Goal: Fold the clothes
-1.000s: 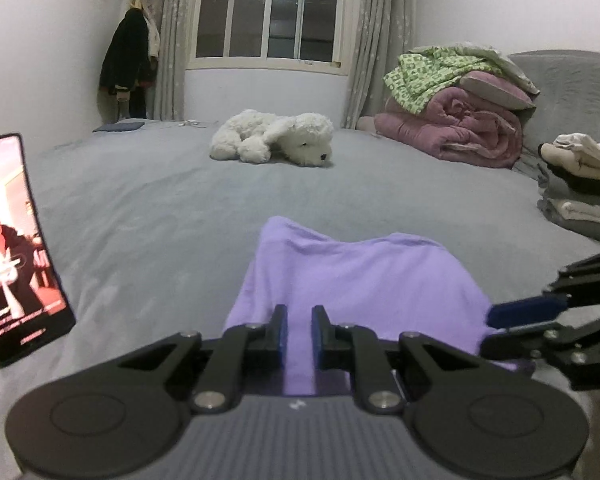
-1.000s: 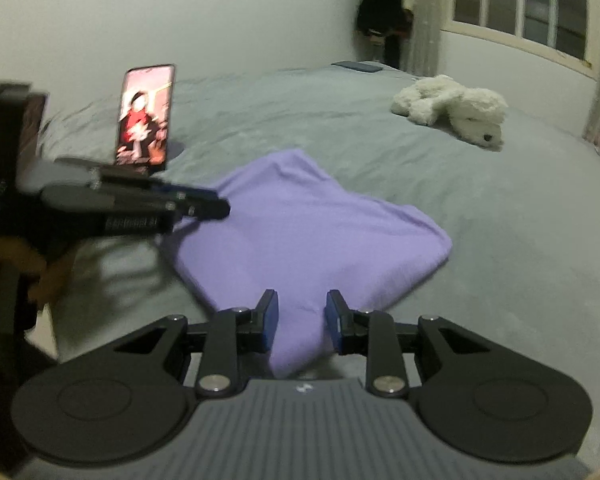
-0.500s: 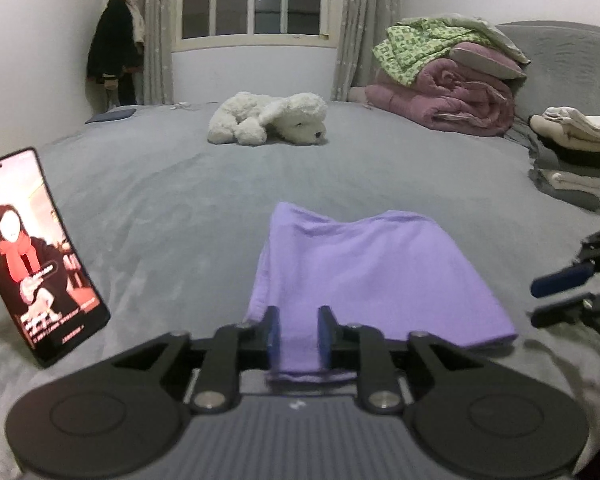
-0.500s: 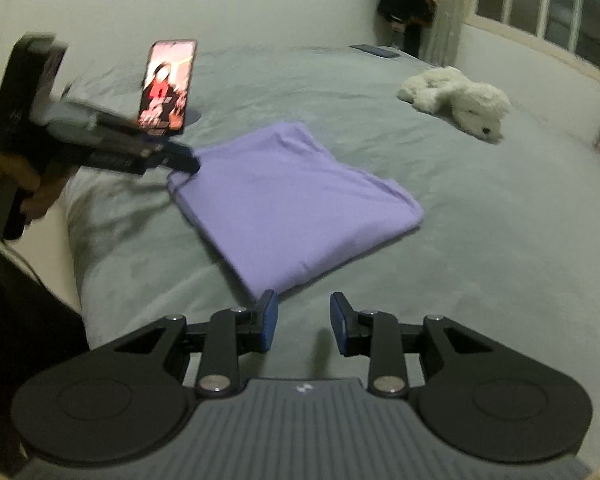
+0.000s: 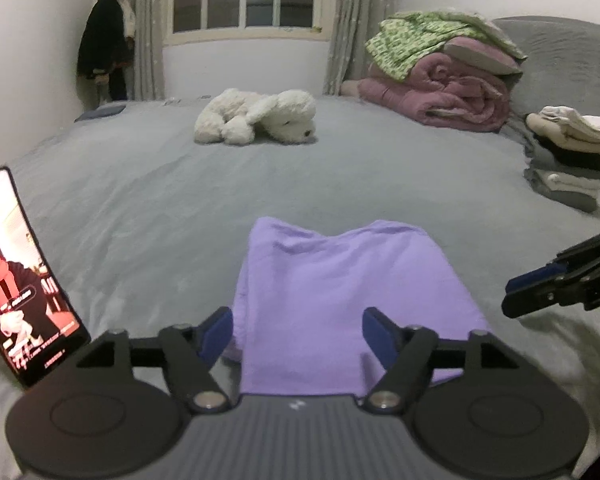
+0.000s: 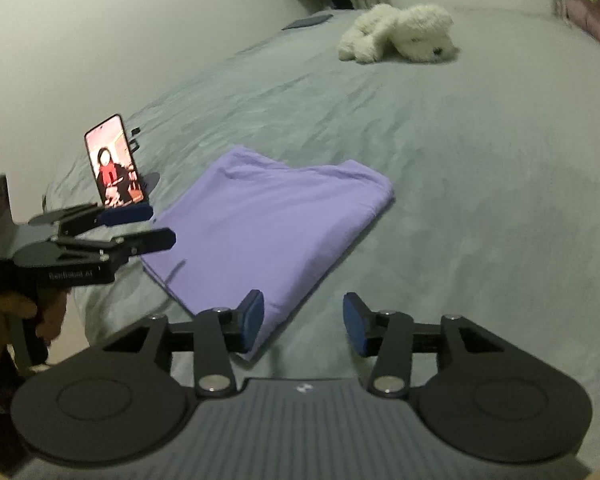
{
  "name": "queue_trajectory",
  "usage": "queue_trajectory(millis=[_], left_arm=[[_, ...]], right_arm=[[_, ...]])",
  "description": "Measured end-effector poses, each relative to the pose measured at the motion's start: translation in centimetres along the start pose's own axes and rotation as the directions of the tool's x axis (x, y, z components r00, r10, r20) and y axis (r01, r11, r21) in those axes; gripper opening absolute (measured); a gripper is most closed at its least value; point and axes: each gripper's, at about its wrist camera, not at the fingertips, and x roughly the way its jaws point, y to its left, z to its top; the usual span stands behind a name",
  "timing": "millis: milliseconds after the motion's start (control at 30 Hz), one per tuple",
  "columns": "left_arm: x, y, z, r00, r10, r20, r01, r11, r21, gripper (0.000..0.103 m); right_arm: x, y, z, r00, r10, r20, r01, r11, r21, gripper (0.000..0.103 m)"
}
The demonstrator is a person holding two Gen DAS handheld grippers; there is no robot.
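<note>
Letting go just now: both the left gripper (image 5: 298, 330) and right gripper (image 6: 304, 322) spread wide, empty, leaving the purple garment (image 6: 268, 224) folded near the bed (image 6: 480, 184)'s front edge — looks done.

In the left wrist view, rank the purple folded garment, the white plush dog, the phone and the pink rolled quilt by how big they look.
1. Purple folded garment, nearest the camera, so enlarged.
2. Pink rolled quilt.
3. White plush dog and upright phone: about alike; the phone is much nearer and partly cut off, so unranked.
</note>
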Motion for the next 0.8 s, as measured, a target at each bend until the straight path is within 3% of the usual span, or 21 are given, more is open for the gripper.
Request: queue_trajectory(millis=[233, 433, 533, 800], left_arm=[[1.4, 1.4, 0.7, 0.998, 0.005, -0.058, -0.009, 0.998, -0.065, 0.077], [3.4, 3.5, 1.0, 0.993, -0.076, -0.092, 0.056, 0.978, -0.2, 0.074], [4.8, 4.5, 0.9, 0.989, -0.095, -0.118, 0.061, 0.962, -0.267, 0.069], [7.3, 5.3, 1.4, 0.985, -0.15, -0.084, 0.108, 0.919, -0.38, 0.069]], right_arm=[[1.3, -1.7, 0.8, 0.999, 0.044, -0.031, -0.039, 0.986, 0.16, 0.054], [2.1, -2.8, 1.1, 0.995, 0.092, -0.034, -0.078, 0.955, 0.285, 0.054], [2.6, -3.6, 1.3, 0.994, 0.111, -0.02, -0.097, 0.928, 0.361, 0.054], [4.2, -5.8, 1.5, 0.984, 0.164, 0.072, -0.176, 0.816, 0.55, 0.054]])
